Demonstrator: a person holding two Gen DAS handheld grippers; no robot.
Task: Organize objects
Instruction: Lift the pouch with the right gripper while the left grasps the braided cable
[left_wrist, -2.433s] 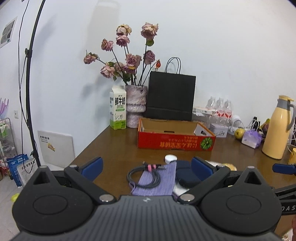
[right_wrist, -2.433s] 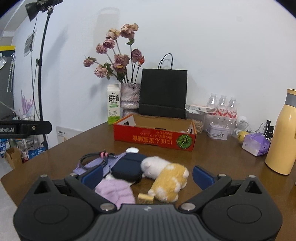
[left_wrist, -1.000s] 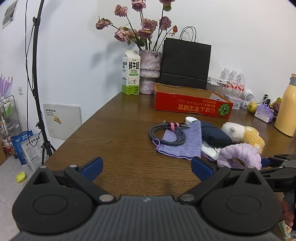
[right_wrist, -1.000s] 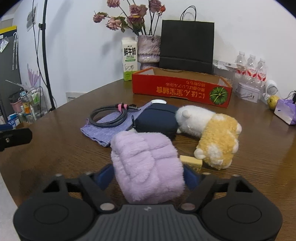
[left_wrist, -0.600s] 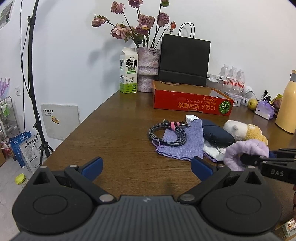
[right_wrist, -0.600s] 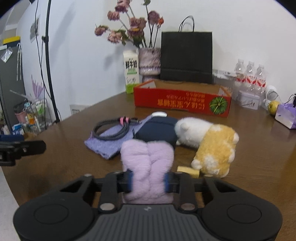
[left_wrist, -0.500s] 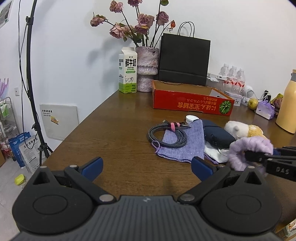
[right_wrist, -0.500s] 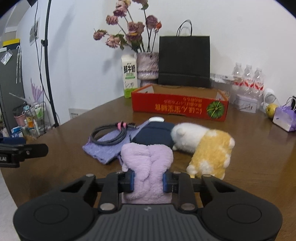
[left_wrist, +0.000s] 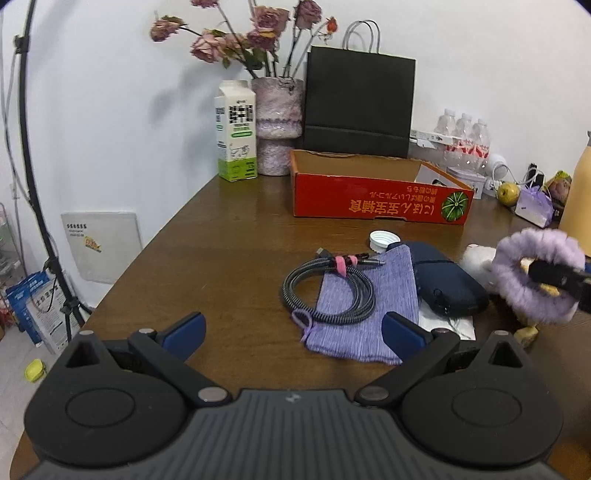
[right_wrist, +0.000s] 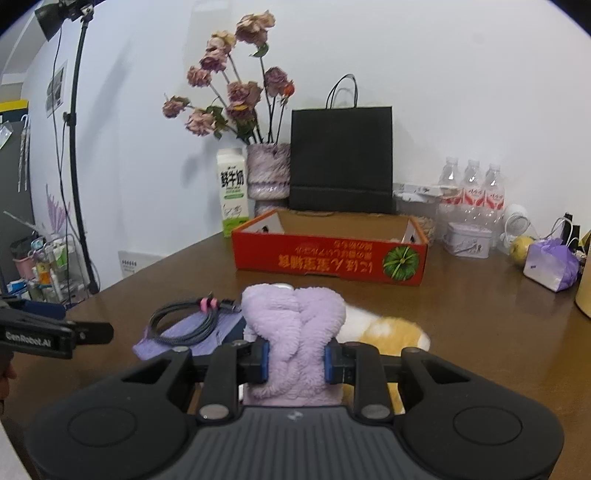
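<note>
My right gripper (right_wrist: 295, 360) is shut on a fluffy lilac scrunchie (right_wrist: 293, 317) and holds it above the table. In the left wrist view the scrunchie (left_wrist: 535, 273) hangs as a ring at the right. My left gripper (left_wrist: 293, 332) stands open, low over the table, with nothing held. Just ahead of it a coiled grey cable (left_wrist: 328, 291) lies on a purple cloth pouch (left_wrist: 369, 325). Beside them are a navy case (left_wrist: 447, 284), a white cap (left_wrist: 384, 238) and a white-and-orange plush toy (right_wrist: 388, 328). A red cardboard tray (right_wrist: 328, 260) stands open behind them.
A milk carton (left_wrist: 236, 133), a vase of dried roses (left_wrist: 277, 122) and a black paper bag (left_wrist: 358, 103) line the wall. Water bottles (right_wrist: 472, 192), a tin, a fruit and a purple pack sit at the right. The table edge and a light stand (left_wrist: 26, 155) are at the left.
The right gripper closed on the lilac scrunchie and lifted it off the table. The left gripper moved forward towards the cable and pouch, still open.
</note>
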